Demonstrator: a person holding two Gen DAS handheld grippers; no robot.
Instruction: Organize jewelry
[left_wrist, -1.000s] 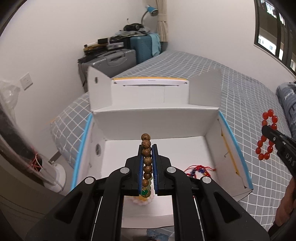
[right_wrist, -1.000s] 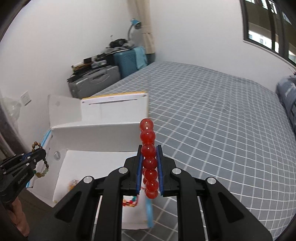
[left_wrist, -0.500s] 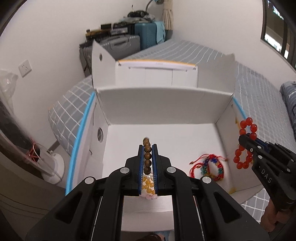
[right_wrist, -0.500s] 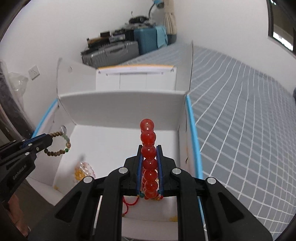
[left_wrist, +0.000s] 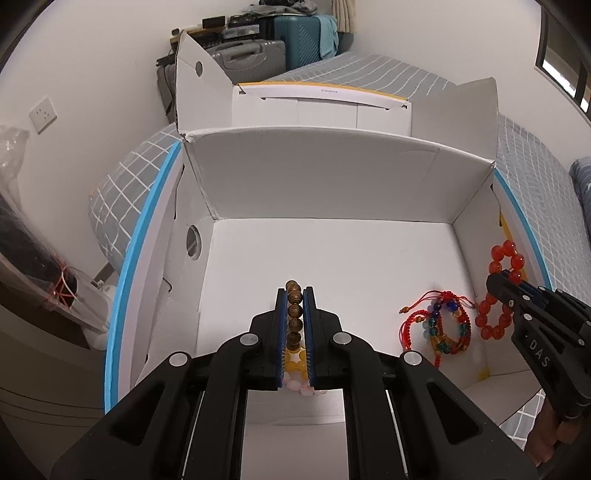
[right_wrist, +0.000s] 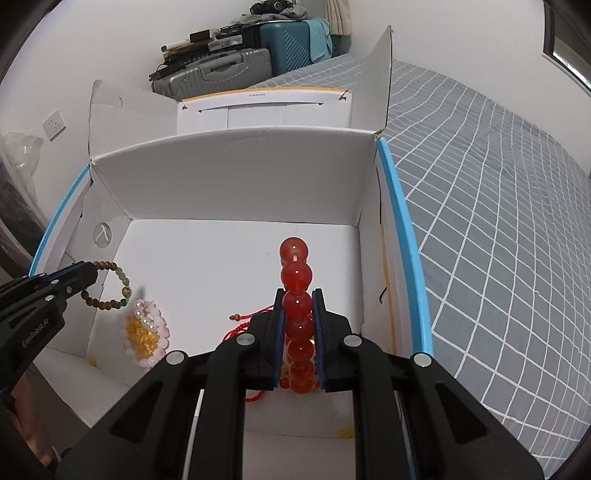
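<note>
My left gripper (left_wrist: 294, 295) is shut on a brown wooden bead bracelet (left_wrist: 294, 310) and holds it inside the open white box (left_wrist: 332, 184), above a yellow and pink bead bracelet (left_wrist: 297, 365). My right gripper (right_wrist: 297, 295) is shut on a red bead bracelet (right_wrist: 295, 291) and holds it in the box's right part, above a multicoloured bracelet with red cord (left_wrist: 443, 325). The brown bracelet (right_wrist: 107, 284) and yellow-pink bracelet (right_wrist: 146, 332) also show in the right wrist view. The red bracelet (left_wrist: 502, 295) shows in the left wrist view.
The box stands on a bed with a grey checked cover (right_wrist: 498, 184). Its flaps stand up at the back and sides (left_wrist: 195, 74). Suitcases (right_wrist: 221, 70) are stacked against the far wall. A wall socket (left_wrist: 42, 114) is at the left.
Both grippers have moved forward and down into the box, each still holding its bracelet. The box now fills more of both views.
</note>
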